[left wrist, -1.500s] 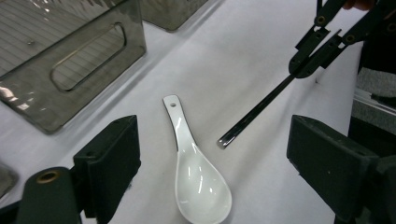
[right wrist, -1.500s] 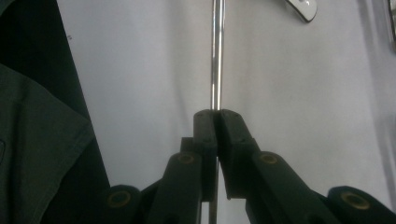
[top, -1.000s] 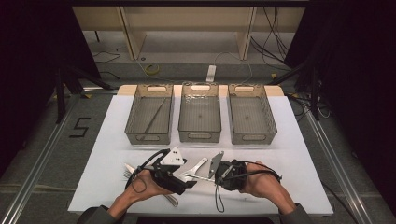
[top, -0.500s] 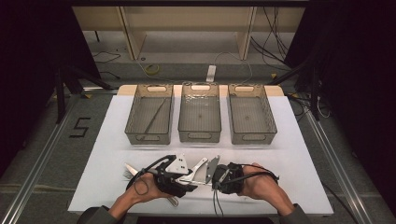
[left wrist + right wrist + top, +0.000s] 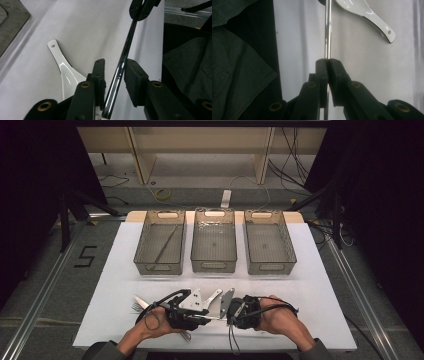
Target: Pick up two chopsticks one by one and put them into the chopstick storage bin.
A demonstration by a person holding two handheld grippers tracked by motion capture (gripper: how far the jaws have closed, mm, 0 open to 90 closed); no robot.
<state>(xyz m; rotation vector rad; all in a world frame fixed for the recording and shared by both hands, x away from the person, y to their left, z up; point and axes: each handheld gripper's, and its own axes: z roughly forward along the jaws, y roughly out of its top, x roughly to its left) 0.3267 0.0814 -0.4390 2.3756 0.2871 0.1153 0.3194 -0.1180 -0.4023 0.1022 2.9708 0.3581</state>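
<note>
Both grippers share a steel rod [image 5: 122,62]: right [image 5: 327,65] clamped, left [image 5: 113,72] closing, seemingly untouching; spoon [image 5: 65,72] beside.

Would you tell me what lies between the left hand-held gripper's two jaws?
A shiny metal rod runs between them in the left gripper view; the right hand-held gripper clamps its far end.

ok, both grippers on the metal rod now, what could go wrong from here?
1. The left gripper has just been closing around the chrome rod, but a gap still shows at its pads; if the right gripper lets go early, the rod may drop.
2. The rod is thin and shiny, so it could pivot or slip in the clamp.
3. The white spoon lies right beside the left gripper and could get knocked.
</note>
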